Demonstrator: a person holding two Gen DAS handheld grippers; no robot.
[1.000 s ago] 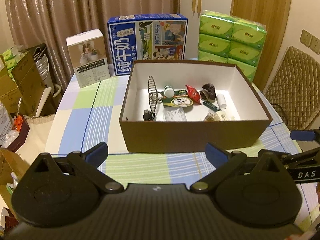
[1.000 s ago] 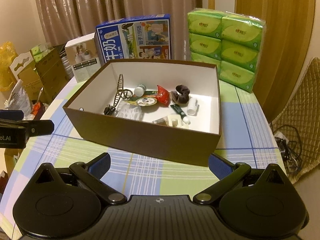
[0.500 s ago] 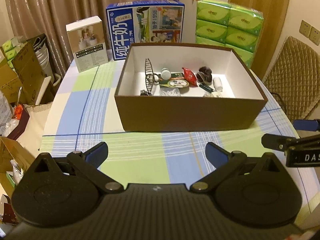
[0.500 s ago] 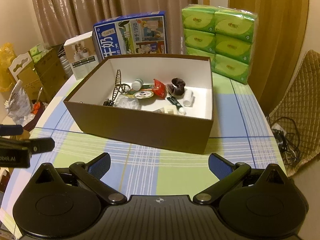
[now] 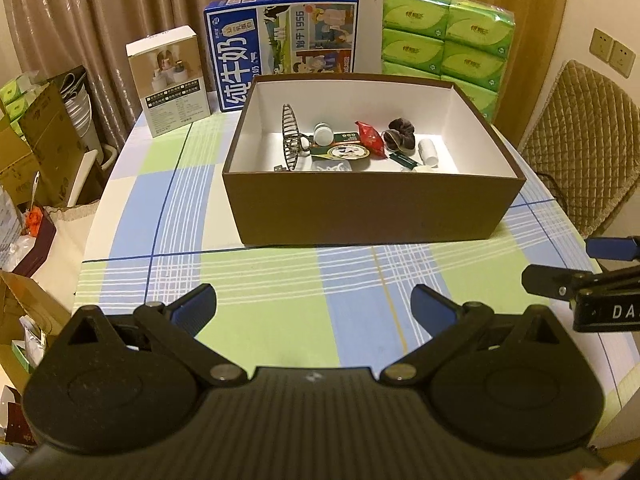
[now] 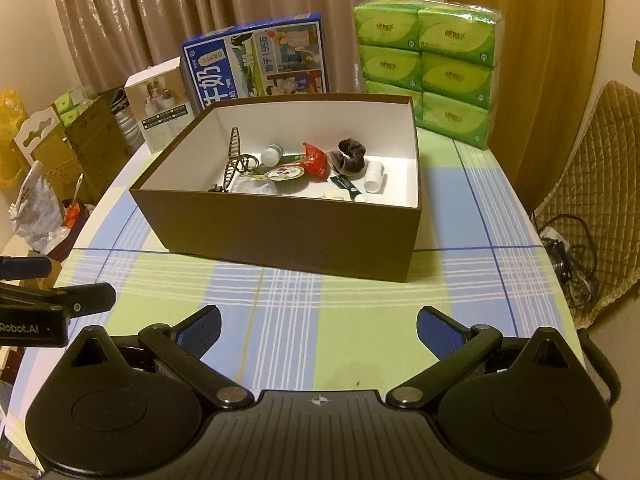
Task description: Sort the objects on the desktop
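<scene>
brown box (image 5: 372, 204) sits mid-table, bare cloth (image 5: 280, 312) before both grippers' spread, empty fingers (image 6: 200, 328).

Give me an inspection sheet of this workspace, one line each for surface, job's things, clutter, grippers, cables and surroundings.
Surface: checked tablecloth, bare in front of the box.
Job's things: brown box holding a metal rack, white bottle, red packet, scrunchie, white tube.
Clutter: milk carton, small white box, tissue packs behind.
Grippers: left gripper and right gripper open, empty.
Cables: tangle on floor.
Surroundings: curtains, chair.
</scene>
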